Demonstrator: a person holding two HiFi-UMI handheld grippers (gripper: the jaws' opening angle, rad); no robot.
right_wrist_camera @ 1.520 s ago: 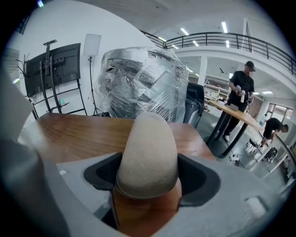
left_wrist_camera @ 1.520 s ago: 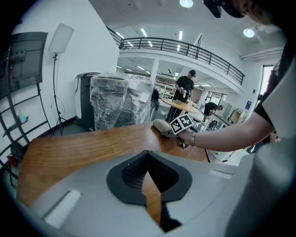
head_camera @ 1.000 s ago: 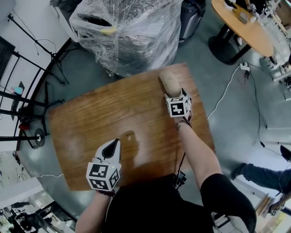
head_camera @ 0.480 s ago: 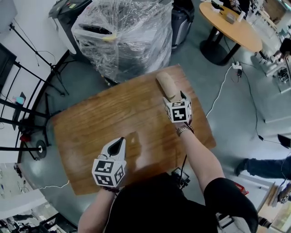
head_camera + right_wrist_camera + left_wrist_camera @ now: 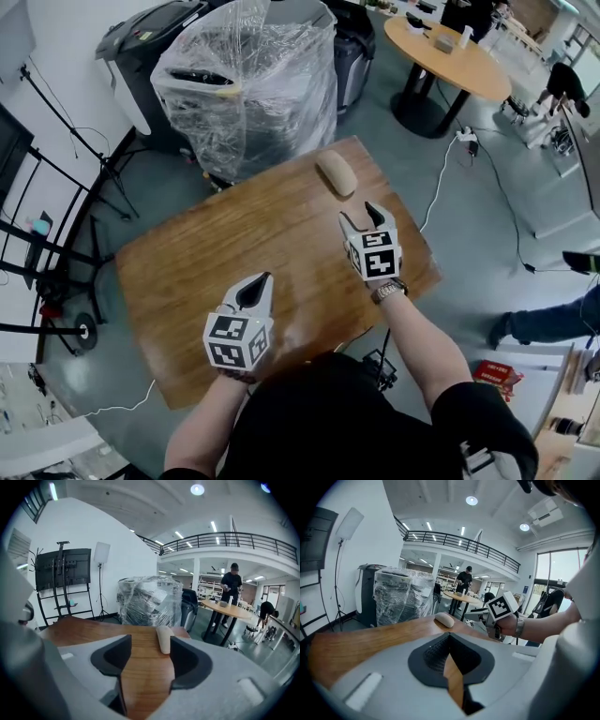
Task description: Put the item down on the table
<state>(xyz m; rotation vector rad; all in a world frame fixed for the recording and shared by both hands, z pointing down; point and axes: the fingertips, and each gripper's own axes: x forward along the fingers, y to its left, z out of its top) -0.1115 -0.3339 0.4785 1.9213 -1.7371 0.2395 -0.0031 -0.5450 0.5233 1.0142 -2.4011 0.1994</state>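
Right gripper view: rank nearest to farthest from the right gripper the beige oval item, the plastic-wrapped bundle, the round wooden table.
From the right gripper, empty jaws closing:
1. Beige oval item, just ahead on the brown tabletop.
2. Plastic-wrapped bundle, beyond the far edge.
3. Round wooden table, farther back, right.

Place: large open lab or studio hall, two storeys high.
Upper level: white mezzanine gallery with a black metal railing (image 5: 225,538); round recessed ceiling lights (image 5: 197,489).
Floor: smooth grey concrete floor (image 5: 487,234).
Equipment: black flat screen on a tall stand (image 5: 63,566); white panel lamp on a tripod (image 5: 101,552); bulky machine wrapped in clear plastic film (image 5: 248,84).
Furniture: brown wooden worktable (image 5: 206,253); round wooden table on a black pedestal (image 5: 450,61).
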